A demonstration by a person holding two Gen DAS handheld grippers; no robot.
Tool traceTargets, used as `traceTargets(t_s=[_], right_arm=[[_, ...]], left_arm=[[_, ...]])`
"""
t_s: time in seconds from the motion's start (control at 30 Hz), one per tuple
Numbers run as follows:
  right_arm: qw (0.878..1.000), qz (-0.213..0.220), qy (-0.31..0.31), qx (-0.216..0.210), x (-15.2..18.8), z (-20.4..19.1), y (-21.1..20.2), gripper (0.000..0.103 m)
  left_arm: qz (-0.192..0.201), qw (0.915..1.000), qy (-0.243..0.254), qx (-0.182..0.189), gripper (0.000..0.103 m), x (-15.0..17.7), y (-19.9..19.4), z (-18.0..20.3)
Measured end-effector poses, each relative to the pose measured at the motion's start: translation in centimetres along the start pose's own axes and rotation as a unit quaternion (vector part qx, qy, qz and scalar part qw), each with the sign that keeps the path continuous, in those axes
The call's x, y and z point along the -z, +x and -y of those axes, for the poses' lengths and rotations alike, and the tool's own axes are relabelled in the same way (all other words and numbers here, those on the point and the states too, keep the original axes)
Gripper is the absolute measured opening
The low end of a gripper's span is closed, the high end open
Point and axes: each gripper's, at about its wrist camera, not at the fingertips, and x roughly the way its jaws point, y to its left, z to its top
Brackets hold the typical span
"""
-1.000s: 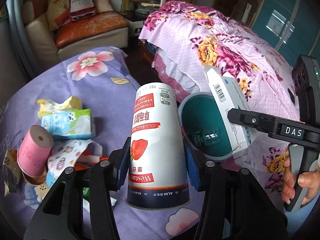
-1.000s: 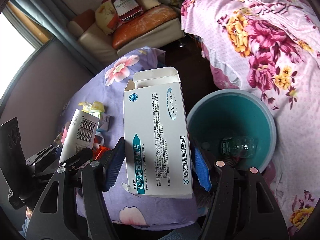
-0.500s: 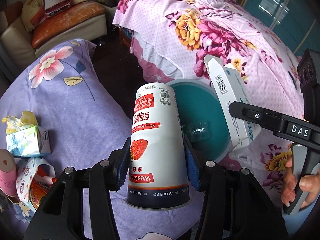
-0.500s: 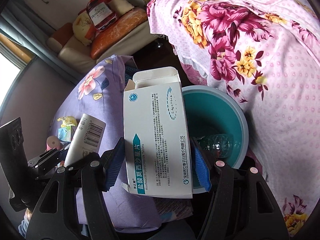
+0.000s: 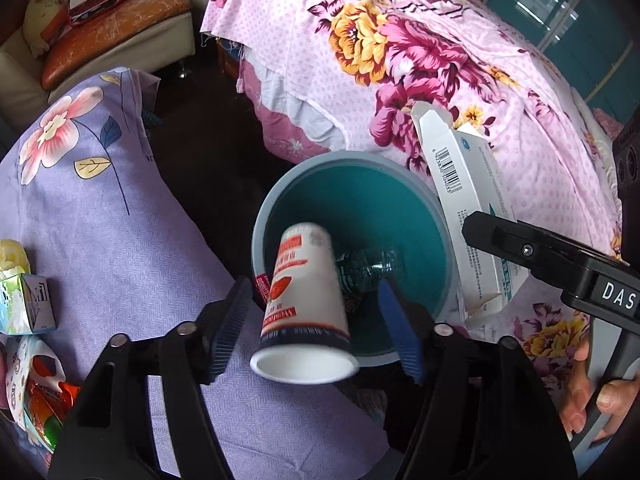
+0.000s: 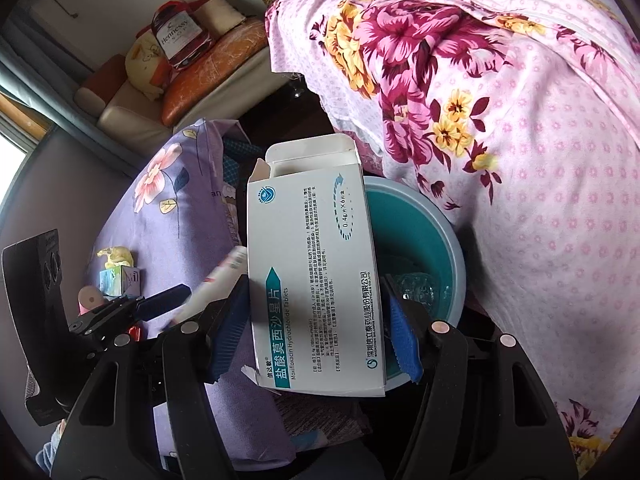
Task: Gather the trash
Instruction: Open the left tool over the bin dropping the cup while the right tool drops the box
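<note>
My left gripper [image 5: 316, 320] is open above the near rim of a teal bin [image 5: 416, 208]. The white strawberry paper cup [image 5: 304, 304] is loose between its spread jaws, blurred and tilted toward the bin. A crushed clear bottle [image 5: 372, 266] lies in the bin. My right gripper [image 6: 314, 320] is shut on a white and teal medicine box [image 6: 312, 272], held upright over the bin [image 6: 448, 248]. The box also shows in the left wrist view [image 5: 464, 200], at the bin's right rim.
The purple flowered table cloth [image 5: 100, 220] holds a small milk carton [image 5: 24, 304], crumpled yellow wrapper [image 5: 12, 254] and printed wrappers [image 5: 36, 384] at the left. A pink flowered bed [image 5: 420, 60] stands behind the bin. A sofa [image 5: 116, 32] is at the far left.
My left gripper has opened and let go of the cup, which tips toward the bin. Both grippers have moved closer over the bin. The right gripper still holds the box.
</note>
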Motion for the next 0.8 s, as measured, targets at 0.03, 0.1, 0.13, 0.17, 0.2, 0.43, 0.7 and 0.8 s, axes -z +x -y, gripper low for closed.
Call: traceTargets(t_s=[0.03, 0.1, 0.13, 0.17, 0.2, 0.43, 0.7, 0.8], right_arm=[[1.000, -0.001, -0.001, 0.001, 0.0, 0.1, 0.1, 0.061], [1.000, -0.003, -0.001, 0.003, 0.0, 0.1, 0.2, 0.061], [1.000, -0.004, -0.001, 0.003, -0.1, 0.1, 0.3, 0.061], [1.000, -0.005, -0.001, 0.004, -0.1, 0.1, 0.3, 0.061], [1.000, -0.005, -0.001, 0.004, -0.1, 0.1, 0.5, 0.061], [1.000, -0.014, -0.005, 0.008, -0.2, -0.7, 1.3, 0.061], [0.999, -0.028, 0.000, 0.021, -0.3, -1.4, 1.9, 0.076], [0.999, -0.032, 0.000, 0.023, -0.1, -1.7, 2.0, 0.076]], left_arm=[[0.006, 1.0000, -0.001, 0.000, 0.077, 0.0, -0.2, 0.0], [0.007, 1.0000, -0.003, -0.001, 0.078, 0.0, -0.3, -0.2], [0.005, 1.0000, -0.005, 0.000, 0.078, 0.1, -0.2, -0.3], [0.003, 1.0000, -0.009, 0.001, 0.078, 0.2, -0.2, -0.5], [0.001, 0.9999, -0.012, 0.002, 0.078, 0.3, -0.2, -0.8], [-0.005, 0.9996, -0.027, 0.004, 0.079, 1.1, -0.3, -2.0], [0.008, 0.9992, -0.039, 0.005, 0.090, 1.9, -1.5, -2.9], [0.013, 0.9990, -0.042, 0.008, 0.090, 2.0, -2.1, -3.1]])
